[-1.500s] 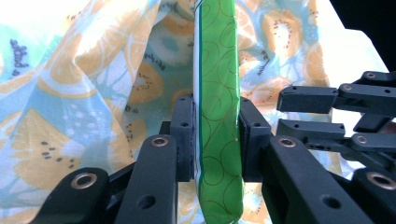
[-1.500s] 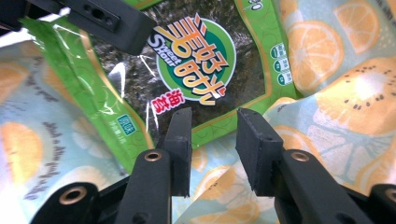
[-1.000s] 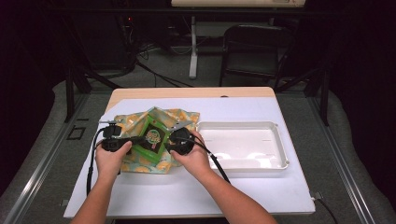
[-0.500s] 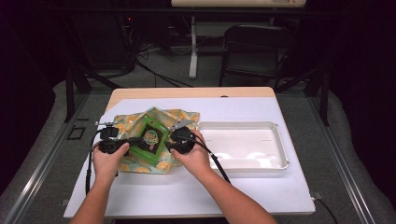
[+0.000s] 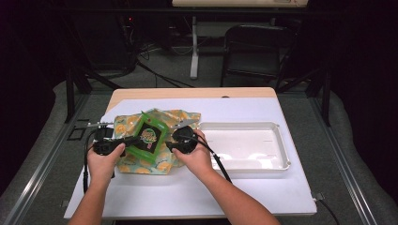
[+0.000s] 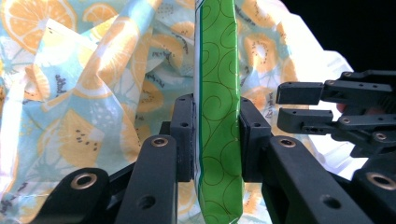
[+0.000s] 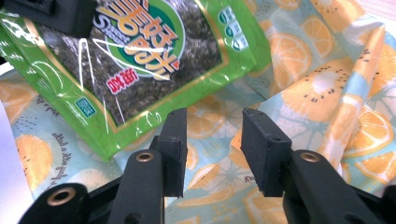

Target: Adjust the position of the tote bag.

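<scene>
Green foil is showing edge-on between the left gripper [image 6: 215, 140] jaws, which are clamping the snack packet [image 6: 218, 116] across its thickness, its long axis running straight up that gripper's view. From above, the packet [image 5: 149, 136] is hanging tilted over the citrus-print cloth [image 5: 187, 117] on the bench [image 5: 187, 197], beside the white tray [image 5: 281, 159]. The right gripper [image 7: 212, 151] is standing with its jaws apart and nothing between them; they have just been opening. The packet's lower corner is lying up and to the left of those jaws, just clear of the left pad, so the left hand is the one carrying it. The right gripper view is giving the printed face [image 7: 140, 56] and the cloth beneath; the left gripper view is giving the thin profile and the other gripper's tips [image 6: 303, 107] off to one side.
</scene>
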A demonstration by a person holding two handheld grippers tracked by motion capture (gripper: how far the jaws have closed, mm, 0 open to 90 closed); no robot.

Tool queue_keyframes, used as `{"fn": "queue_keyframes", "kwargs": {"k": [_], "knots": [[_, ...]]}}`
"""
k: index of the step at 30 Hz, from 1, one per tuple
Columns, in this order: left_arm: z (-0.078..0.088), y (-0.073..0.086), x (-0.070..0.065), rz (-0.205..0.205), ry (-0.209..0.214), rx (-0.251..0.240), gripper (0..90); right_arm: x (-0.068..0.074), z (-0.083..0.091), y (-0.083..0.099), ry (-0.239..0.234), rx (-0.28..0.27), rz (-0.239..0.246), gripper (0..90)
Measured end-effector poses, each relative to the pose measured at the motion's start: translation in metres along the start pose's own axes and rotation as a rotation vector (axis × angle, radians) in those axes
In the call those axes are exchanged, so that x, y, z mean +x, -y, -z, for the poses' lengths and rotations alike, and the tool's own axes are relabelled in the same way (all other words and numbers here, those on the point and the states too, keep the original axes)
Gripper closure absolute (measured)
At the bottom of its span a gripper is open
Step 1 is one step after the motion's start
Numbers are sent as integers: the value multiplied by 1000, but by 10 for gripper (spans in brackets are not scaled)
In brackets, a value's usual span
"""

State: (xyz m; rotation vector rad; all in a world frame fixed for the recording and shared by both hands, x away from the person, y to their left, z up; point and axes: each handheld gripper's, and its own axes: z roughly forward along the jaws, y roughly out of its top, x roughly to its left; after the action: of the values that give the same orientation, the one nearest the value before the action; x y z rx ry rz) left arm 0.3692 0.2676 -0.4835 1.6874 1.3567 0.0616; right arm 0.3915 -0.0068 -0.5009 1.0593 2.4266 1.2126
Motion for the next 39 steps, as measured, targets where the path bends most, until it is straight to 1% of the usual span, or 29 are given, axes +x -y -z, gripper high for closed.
{"fn": "queue_keyframes", "kwargs": {"k": [1, 2, 5, 6, 7, 9, 12, 13, 14, 17, 20, 21, 28, 29, 34, 39], "knots": [[1, 0, 1, -2, 3, -1, 731, 0, 0, 0, -1, 1, 2, 608], [2, 0, 0, 4, 5, -8, 731, 0, 0, 0, -3, 2, 2, 609], [6, -1, -1, -6, 6, -12, 731, 0, 0, 0, -3, 4, 9, 608], [7, -1, -2, -9, 6, -21, 731, 0, 1, 0, -9, 4, 11, 601], [8, -2, -3, -8, 5, -20, 731, 1, 1, 1, -11, -1, 9, 591], [11, -3, -4, -20, 3, -28, 731, 2, 1, 1, -14, -6, 11, 591], [15, -3, -5, -21, 7, -40, 731, 4, 1, 2, -25, -3, 18, 584], [16, -3, -5, -18, 9, -45, 730, 5, 1, 2, -18, 1, 22, 571], [17, -4, -5, -23, 11, -46, 730, 5, 1, 2, -16, 3, 22, 579], [19, -5, -6, -25, 17, -57, 730, 6, 2, 3, -28, 19, 14, 587], [22, -5, -8, -25, 23, -69, 730, 7, 2, 3, -22, 28, 20, 578], [22, -5, -8, -31, 26, -70, 730, 7, 3, 3, -19, 26, 23, 573], [27, -7, -11, -38, 28, -88, 730, 7, 7, 3, -18, 0, 19, 566], [27, -7, -12, -39, 29, -92, 730, 7, 9, 2, -18, 8, 22, 566], [32, -8, -15, -49, 33, -106, 730, 10, 12, 2, -15, 5, 31, 562], [35, -9, -19, -64, 35, -119, 730, 10, 15, 3, -28, -2, 25, 556]]}}
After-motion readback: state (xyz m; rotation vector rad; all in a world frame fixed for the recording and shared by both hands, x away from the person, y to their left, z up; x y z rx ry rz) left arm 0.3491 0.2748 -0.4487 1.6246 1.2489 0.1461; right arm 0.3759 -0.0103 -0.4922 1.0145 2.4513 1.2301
